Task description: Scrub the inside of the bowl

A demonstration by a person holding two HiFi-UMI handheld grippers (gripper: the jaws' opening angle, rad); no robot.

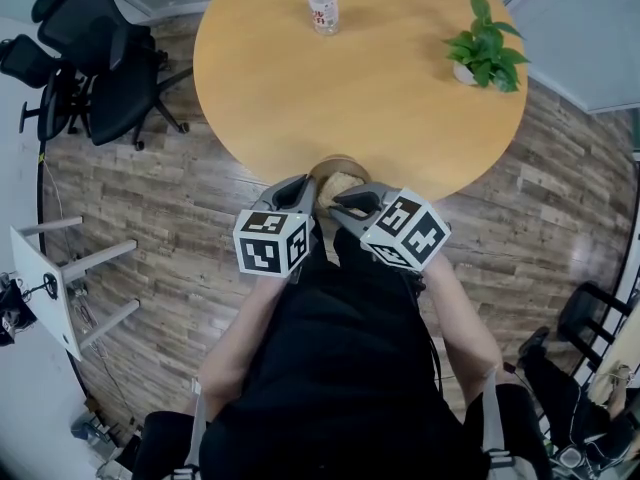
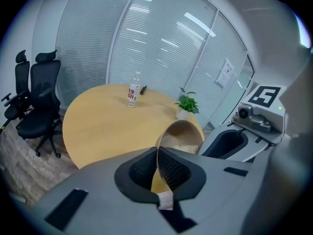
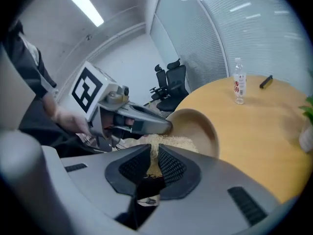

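A tan wooden bowl (image 1: 338,164) is held tilted at the near edge of the round table (image 1: 360,78). My left gripper (image 1: 306,192) is shut on the bowl's thin rim, which runs between its ribbed pads (image 2: 171,170) in the left gripper view. In that view the bowl (image 2: 182,130) opens toward the right. My right gripper (image 3: 154,161) is shut on a pale fibrous scrubber (image 3: 168,143), which lies against the inside of the bowl (image 3: 204,127). In the right gripper view the left gripper (image 3: 139,122) reaches in from the left. The scrubber (image 2: 188,148) also shows low inside the bowl in the left gripper view.
A water bottle (image 1: 323,4) stands at the table's far side, with a small dark object (image 3: 266,82) near it. A potted plant (image 1: 485,53) sits at the far right. Black office chairs (image 1: 95,58) stand to the left, and a white stool (image 1: 50,278) stands on the wood floor.
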